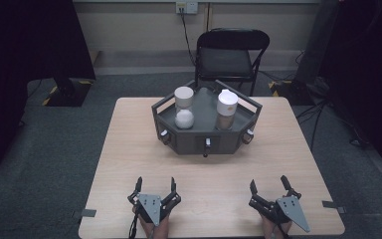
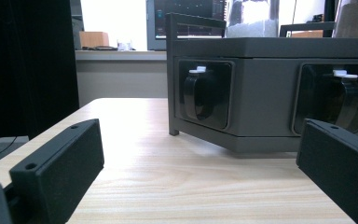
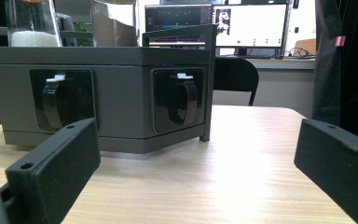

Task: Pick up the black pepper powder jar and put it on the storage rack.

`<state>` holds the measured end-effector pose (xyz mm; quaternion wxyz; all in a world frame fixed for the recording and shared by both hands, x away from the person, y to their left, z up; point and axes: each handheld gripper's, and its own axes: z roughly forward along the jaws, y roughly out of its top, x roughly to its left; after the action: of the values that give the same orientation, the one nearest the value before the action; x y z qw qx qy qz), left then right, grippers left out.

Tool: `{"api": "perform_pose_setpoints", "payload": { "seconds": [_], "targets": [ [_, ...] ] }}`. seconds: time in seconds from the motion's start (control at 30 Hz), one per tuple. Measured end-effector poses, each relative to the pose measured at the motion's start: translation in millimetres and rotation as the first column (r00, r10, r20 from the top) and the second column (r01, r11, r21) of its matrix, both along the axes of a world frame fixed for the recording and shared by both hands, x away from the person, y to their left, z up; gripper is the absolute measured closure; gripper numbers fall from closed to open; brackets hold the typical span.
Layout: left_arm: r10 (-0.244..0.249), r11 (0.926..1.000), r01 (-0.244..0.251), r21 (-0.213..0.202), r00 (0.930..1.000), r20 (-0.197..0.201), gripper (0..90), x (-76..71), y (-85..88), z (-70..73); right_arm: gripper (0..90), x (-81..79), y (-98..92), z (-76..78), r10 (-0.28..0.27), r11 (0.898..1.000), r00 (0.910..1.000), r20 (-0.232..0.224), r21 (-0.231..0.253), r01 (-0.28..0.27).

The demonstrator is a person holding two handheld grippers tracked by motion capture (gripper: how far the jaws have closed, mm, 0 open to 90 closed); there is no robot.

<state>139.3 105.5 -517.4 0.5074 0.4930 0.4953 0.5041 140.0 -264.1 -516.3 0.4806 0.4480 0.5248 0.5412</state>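
Grey tray [image 1: 248, 112] at the desk's [image 1: 129, 149] far middle, holding two white-capped jars [image 1: 184, 107]. Left tool [image 1: 155, 190] and right tool [image 1: 270, 186] near the tray's front, jaws spread, empty.

- Bare worktop [image 1: 129, 149] lies between the left gripper [image 1: 155, 185], the right gripper [image 1: 269, 184] and the grey tray [image 1: 205, 139]; both stand near the front edge, jaws apart.
- The tray blocks the far middle, with open strips of worktop on either side of it.
- Two jars [image 1: 184, 107] [image 1: 227, 109] stand upright in the tray, a gap between them.
- A chair [image 1: 231, 52] stands beyond the far edge.
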Motion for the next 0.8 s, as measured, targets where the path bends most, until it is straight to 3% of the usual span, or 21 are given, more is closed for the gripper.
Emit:
{"api": "perform_pose_setpoints", "payload": {
  "seconds": [0.2,0.37,0.8],
  "targets": [
    [0.002,1.0,-0.002,0.0,1.0,0.001,0.0,-0.1,-0.3,-0.2,0.0,-0.5,5.4,-3.1,-0.018,0.999,0.9998,0.011,-0.035,0.018],
    [0.002,1.0,-0.002,0.0,1.0,0.001,0.0,-0.2,-0.4,-0.2,0.0,-0.6,5.1,-3.6,-0.041,0.999,0.9991,0.006,0.013,0.041],
    [0.004,1.0,-0.004,0.0,1.0,0.001,0.0,-0.2,-0.8,-0.2,0.0,1.2,4.9,0.7,-0.034,0.999,0.9992,-0.02,0.005,0.034]
  ]
}}
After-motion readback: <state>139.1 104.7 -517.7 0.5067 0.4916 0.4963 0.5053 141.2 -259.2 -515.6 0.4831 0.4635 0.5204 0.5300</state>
